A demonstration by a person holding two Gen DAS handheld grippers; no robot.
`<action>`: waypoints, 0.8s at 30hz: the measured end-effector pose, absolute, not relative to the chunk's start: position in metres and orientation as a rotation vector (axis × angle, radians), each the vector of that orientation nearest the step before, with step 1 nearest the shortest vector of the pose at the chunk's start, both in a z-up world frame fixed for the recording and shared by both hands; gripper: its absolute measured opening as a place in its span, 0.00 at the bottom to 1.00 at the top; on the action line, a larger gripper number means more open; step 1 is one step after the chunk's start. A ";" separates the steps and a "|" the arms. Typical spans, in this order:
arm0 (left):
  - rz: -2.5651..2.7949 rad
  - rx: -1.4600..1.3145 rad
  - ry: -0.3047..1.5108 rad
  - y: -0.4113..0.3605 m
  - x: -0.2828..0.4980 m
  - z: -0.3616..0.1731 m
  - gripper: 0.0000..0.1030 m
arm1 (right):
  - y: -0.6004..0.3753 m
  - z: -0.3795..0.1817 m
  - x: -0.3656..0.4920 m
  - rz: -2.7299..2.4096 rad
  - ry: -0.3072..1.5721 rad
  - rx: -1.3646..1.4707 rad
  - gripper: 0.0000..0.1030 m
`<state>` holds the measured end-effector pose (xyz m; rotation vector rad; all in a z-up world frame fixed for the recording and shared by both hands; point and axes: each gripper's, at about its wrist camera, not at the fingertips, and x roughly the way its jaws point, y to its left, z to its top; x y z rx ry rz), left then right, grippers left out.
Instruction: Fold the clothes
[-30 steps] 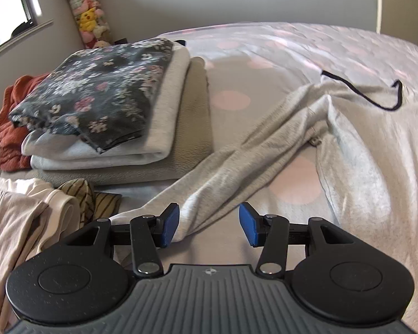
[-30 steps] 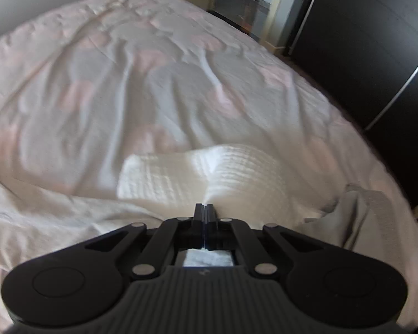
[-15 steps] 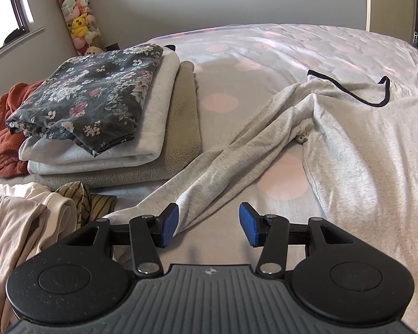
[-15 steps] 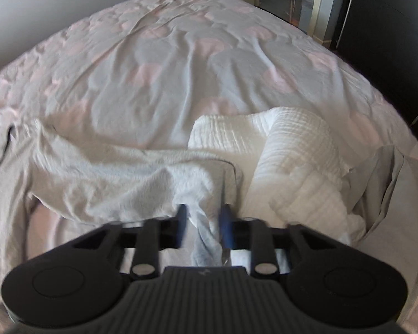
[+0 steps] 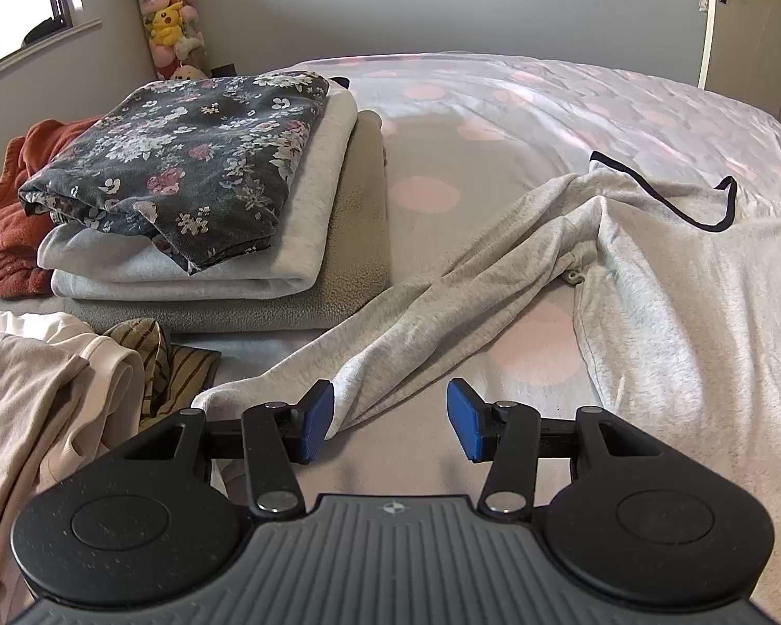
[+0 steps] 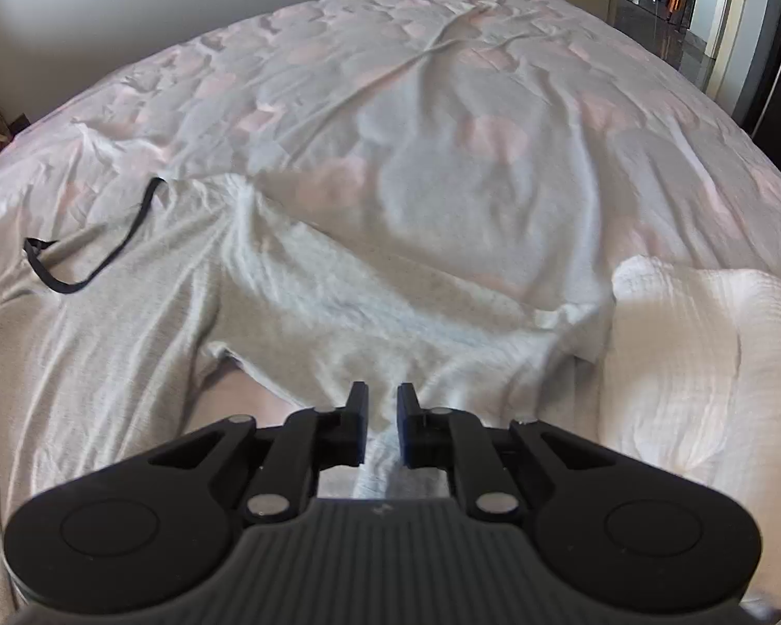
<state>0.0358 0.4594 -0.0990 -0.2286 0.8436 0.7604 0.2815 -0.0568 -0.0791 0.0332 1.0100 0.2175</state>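
Nearest the left wrist camera, the left gripper [image 5: 389, 419] hangs with its blue pads well apart and nothing pinched — the cuff end of the grey top's left sleeve [image 5: 427, 307] lies just by the left-hand pad, loose on the bedspread [image 5: 494, 104]. On the other side the right gripper [image 6: 379, 419] has its jaws opening, a narrow gap between them, and a fold of the grey top [image 6: 104, 364] runs down through that gap; the pads no longer seem to press on it. So the step in hand reads as laying the garment out flat: the right sleeve is being let go after spreading, and the folding proper is not yet begun

Beyond the grippers the body of the top lies face down across the bed, its black-trimmed neckline [image 6: 99, 245] toward the far side, a white textured cloth [image 6: 703, 354] just beside its right sleeve. Further off, the folded stack [image 5: 208, 198] waits

Next, I judge, each gripper should take a sleeve and carry it inward over the back — a low, firm pinch of the cuff
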 end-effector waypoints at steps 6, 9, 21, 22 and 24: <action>0.745 -0.237 0.837 0.458 0.036 -0.098 0.45 | -0.090 -0.073 0.263 0.148 0.975 0.122 0.16; 0.743 -0.232 0.835 0.456 0.037 -0.097 0.45 | -0.107 -0.089 0.256 0.100 1.005 0.123 0.17; 0.761 -0.225 0.868 0.458 0.042 -0.101 0.45 | -0.128 -0.139 0.251 0.033 1.025 0.243 0.07; 0.759 -0.223 0.868 0.457 0.042 -0.101 0.45 | -0.128 -0.134 0.249 0.033 1.018 0.247 0.07; 0.755 -0.219 0.869 0.456 0.042 -0.101 0.45 | -0.132 -0.117 0.242 0.026 0.995 0.244 0.07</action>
